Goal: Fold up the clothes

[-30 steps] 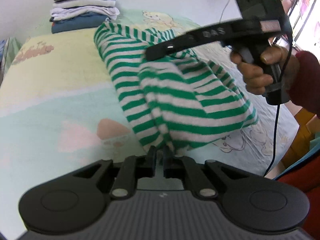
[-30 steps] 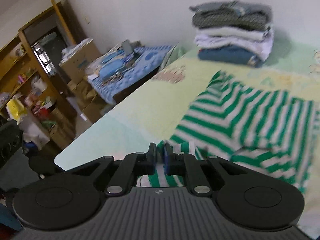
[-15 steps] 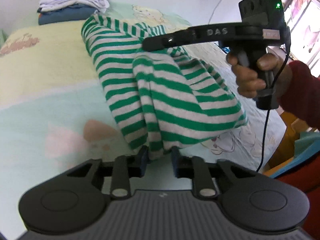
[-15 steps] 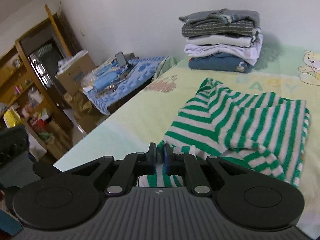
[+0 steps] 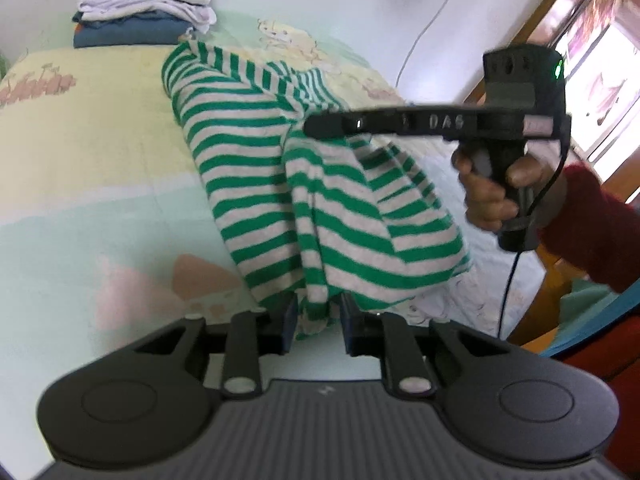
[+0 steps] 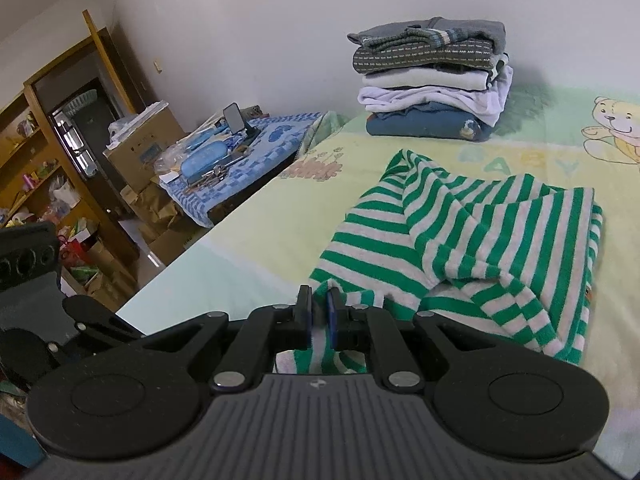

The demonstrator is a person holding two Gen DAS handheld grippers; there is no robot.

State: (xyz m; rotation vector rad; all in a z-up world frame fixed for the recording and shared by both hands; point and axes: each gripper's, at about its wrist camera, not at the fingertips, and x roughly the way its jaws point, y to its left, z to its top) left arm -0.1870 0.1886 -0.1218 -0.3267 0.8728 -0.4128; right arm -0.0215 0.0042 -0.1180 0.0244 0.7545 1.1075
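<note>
Hand-held gripper pair at work on a bed (image 6: 248, 216): your 2 tools meet over a green-and-white striped garment (image 5: 320, 200) draped across the sheet, its far part lying flat and its near edge lifted. Behind it, against the wall, sits a stack of folded clothes (image 6: 432, 84). Your right hand-held gripper (image 6: 318, 316) stands narrow, pinching a striped edge between its pads. Your left hand-held gripper (image 5: 316, 320) stands slightly parted, a bunched hem hanging loose in the gap without being pressed. Judged from here, the risk is a lopsided fold: with only 1 corner truly held, the free hem could slip out and sag, dragging the cloth askew. The bunching near the left tool could also set a crease into the fold.
</note>
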